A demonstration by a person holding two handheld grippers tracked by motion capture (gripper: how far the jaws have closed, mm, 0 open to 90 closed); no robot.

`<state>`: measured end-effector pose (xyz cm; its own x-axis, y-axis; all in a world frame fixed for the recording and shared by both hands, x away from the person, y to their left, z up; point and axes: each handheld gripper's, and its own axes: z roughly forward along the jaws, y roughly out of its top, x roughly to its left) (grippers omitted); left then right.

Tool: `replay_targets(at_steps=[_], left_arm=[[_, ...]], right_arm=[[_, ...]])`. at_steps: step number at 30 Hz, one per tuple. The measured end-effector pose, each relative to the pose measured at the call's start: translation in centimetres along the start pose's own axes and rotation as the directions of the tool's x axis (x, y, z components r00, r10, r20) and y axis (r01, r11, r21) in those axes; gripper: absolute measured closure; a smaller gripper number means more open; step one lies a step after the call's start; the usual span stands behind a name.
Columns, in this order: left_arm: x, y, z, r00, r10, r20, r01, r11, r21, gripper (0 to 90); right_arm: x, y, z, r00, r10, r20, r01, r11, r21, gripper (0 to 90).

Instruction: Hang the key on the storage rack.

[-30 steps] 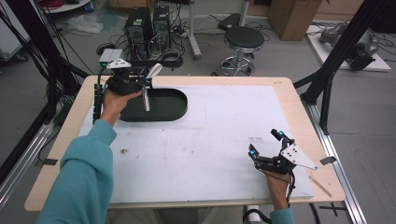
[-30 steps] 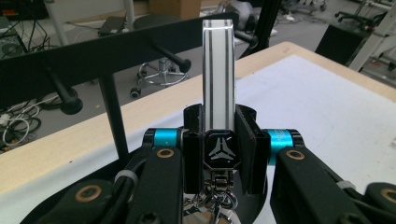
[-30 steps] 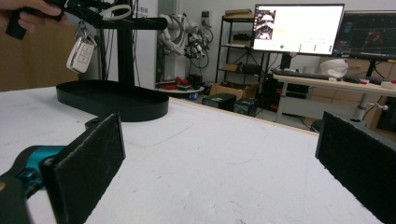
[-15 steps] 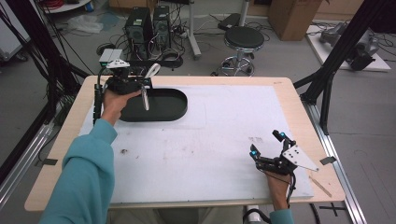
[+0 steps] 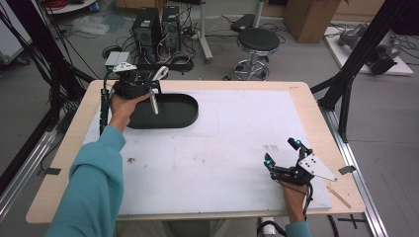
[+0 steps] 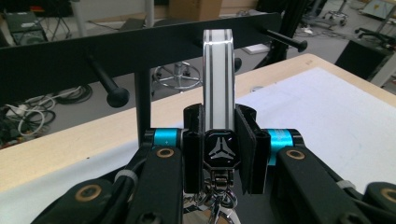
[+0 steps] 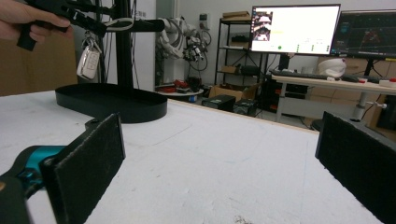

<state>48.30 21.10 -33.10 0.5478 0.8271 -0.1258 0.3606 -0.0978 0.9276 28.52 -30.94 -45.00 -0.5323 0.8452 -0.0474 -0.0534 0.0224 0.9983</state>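
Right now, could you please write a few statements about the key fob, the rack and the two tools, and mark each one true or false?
1. The left tool is shut on the key fob. True.
2. The right tool grips a spoon. False: it is open and holds nothing.
3. The black oval tray sits at the table's near right corner. False: it is at the far left.
4. The pegged rack stands by the tray. True.
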Motion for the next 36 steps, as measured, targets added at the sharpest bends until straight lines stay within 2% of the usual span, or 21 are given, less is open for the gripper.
replay_targets(at_steps=[4, 11, 16, 26, 28, 36], left_arm=[[-0.1, -0.1, 0.3, 0.9998, -0.003, -0.019, 0.003, 0.9999, -0.016, 74.1], [0.0, -0.4, 0.7, 0.9998, -0.001, -0.021, 0.001, 1.0000, -0.004, 74.0], [0.0, -0.7, 1.0, 0.9994, 0.016, -0.030, -0.016, 0.9999, 0.005, 74.0], [-0.2, -1.3, 1.5, 0.9944, 0.091, -0.053, -0.090, 0.9956, 0.028, 73.9], [-0.2, -1.4, 1.7, 0.9968, 0.067, -0.044, -0.066, 0.9975, 0.026, 73.9], [-0.2, -2.0, 1.9, 0.9965, 0.072, -0.043, -0.071, 0.9972, 0.022, 73.6]], right_arm=[[0.0, 0.0, 0.0, 1.0000, -0.002, 0.000, 0.002, 1.000, 0.000, 0.6], [0.1, 0.0, 0.0, 1.0000, -0.001, -0.006, 0.001, 1.000, 0.001, 0.7], [0.1, 0.0, 0.0, 0.9999, 0.002, -0.010, -0.002, 1.000, 0.002, 0.6], [0.0, 0.0, 0.0, 0.9999, 0.003, -0.012, -0.003, 1.000, -0.003, 0.7], [0.1, 0.0, 0.0, 0.9999, 0.006, -0.012, -0.006, 1.000, -0.002, 0.6], [0.0, -0.1, 0.0, 0.9999, 0.008, -0.013, -0.008, 1.000, -0.004, 0.7]])
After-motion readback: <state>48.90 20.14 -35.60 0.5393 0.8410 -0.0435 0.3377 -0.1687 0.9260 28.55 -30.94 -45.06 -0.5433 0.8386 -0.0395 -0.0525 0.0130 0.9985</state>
